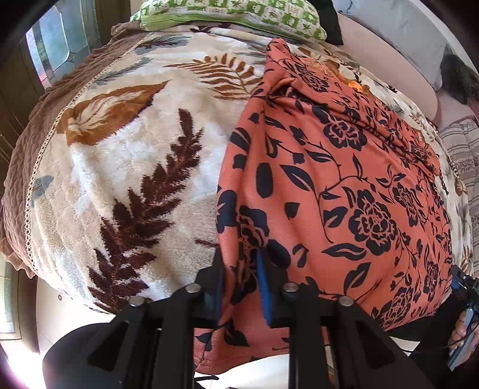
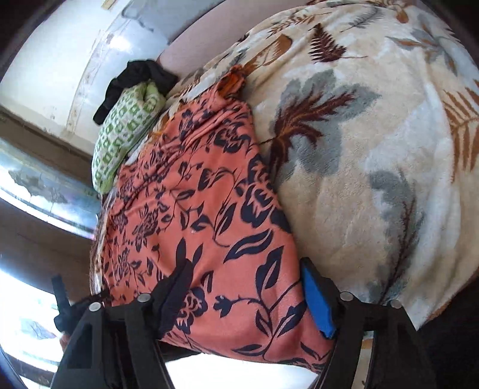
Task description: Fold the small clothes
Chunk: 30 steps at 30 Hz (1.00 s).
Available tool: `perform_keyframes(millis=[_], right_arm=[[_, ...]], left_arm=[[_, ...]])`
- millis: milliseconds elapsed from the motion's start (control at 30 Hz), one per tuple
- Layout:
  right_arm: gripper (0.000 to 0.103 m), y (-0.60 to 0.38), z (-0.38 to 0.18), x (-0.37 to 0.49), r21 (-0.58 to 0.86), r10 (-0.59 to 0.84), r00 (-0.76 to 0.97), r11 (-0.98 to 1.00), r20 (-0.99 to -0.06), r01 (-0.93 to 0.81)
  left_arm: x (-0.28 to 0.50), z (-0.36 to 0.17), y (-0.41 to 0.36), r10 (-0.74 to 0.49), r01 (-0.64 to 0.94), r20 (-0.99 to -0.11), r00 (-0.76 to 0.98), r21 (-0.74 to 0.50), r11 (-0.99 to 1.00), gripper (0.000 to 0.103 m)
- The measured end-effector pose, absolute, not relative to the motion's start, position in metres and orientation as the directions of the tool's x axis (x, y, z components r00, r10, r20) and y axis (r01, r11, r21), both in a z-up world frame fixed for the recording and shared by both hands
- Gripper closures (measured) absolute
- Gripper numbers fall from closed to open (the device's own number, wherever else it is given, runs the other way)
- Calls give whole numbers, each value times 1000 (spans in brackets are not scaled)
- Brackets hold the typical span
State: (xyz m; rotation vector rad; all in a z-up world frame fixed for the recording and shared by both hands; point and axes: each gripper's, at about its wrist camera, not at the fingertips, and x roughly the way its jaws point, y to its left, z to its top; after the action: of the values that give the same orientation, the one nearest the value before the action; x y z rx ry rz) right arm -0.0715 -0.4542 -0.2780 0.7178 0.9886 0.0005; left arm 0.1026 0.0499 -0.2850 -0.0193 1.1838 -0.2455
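An orange garment with a dark flower print (image 1: 344,179) lies spread on a cream leaf-patterned blanket (image 1: 134,149). My left gripper (image 1: 242,287) is shut on the garment's near left corner, the cloth pinched between the blue pad and the black finger. In the right wrist view the same garment (image 2: 194,194) runs away from me along the blanket (image 2: 374,149). My right gripper (image 2: 245,296) stands open over the near right corner, with the cloth between its wide jaws; the blue pad (image 2: 317,302) sits at the cloth's right edge.
A green and white patterned pillow (image 1: 233,12) lies at the far end, with a black cloth (image 2: 140,74) beside it. Brown bedspread (image 1: 27,167) borders the blanket on the left. Striped bedding (image 1: 461,149) lies to the right. The bed's near edge drops off just under both grippers.
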Motion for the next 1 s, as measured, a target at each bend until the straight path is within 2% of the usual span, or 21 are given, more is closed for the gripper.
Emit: perform_keyframes(millis=[33, 100, 167, 233, 333, 400, 467, 533, 567, 600, 633, 700, 733, 767, 867, 1000], right_arm=[[53, -449, -278, -70, 542, 323, 554, 789, -767, 290], [76, -445, -277, -70, 541, 336, 554, 800, -762, 258], [88, -442, -272, -70, 562, 351, 583, 796, -732, 226], [88, -443, -267, -72, 583, 358, 622, 788, -696, 200], [88, -447, -279, -67, 587, 359, 586, 767, -727, 259], [84, -451, -288, -64, 589, 360, 551, 742, -753, 320], [81, -452, -287, -64, 599, 364, 559, 734, -745, 321], [66, -447, -285, -65, 598, 367, 564, 744, -740, 300], [48, -443, -284, -65, 609, 384, 570, 745, -726, 274], [37, -437, -282, -65, 604, 388, 574, 757, -721, 248], [37, -429, -281, -64, 561, 365, 558, 795, -745, 229], [42, -410, -277, -61, 447, 300, 530, 878, -793, 170], [67, -403, -277, -59, 398, 275, 514, 905, -813, 146], [86, -399, -278, -58, 383, 272, 501, 914, -821, 132], [92, -400, -273, -55, 409, 300, 510, 905, -806, 115], [93, -405, -243, -45, 495, 387, 586, 869, -712, 28]], left_arm=[[102, -284, 49, -208, 191, -913, 351, -147, 970, 94], [101, -282, 46, -217, 212, -911, 350, -149, 966, 95], [103, -277, 43, -245, 226, -906, 345, -173, 959, 95], [103, -268, 41, -286, 247, -890, 356, -206, 947, 95], [107, -266, 40, -277, 240, -894, 352, -200, 950, 94], [112, -275, 41, -241, 211, -912, 333, -177, 961, 83], [115, -283, 42, -213, 188, -923, 322, -158, 969, 51], [113, -284, 41, -218, 199, -920, 325, -159, 967, 48], [112, -284, 39, -211, 212, -922, 324, -146, 966, 48], [111, -285, 37, -204, 225, -925, 322, -134, 965, 50], [110, -285, 35, -198, 236, -927, 320, -124, 964, 51], [110, -285, 31, -209, 267, -926, 315, -124, 956, 72], [110, -284, 28, -225, 287, -925, 306, -136, 948, 95], [109, -283, 26, -241, 303, -924, 298, -148, 942, 96], [109, -274, 16, -264, 354, -917, 298, -151, 923, 96], [116, -241, 6, -408, 430, -864, 295, -261, 864, 96]])
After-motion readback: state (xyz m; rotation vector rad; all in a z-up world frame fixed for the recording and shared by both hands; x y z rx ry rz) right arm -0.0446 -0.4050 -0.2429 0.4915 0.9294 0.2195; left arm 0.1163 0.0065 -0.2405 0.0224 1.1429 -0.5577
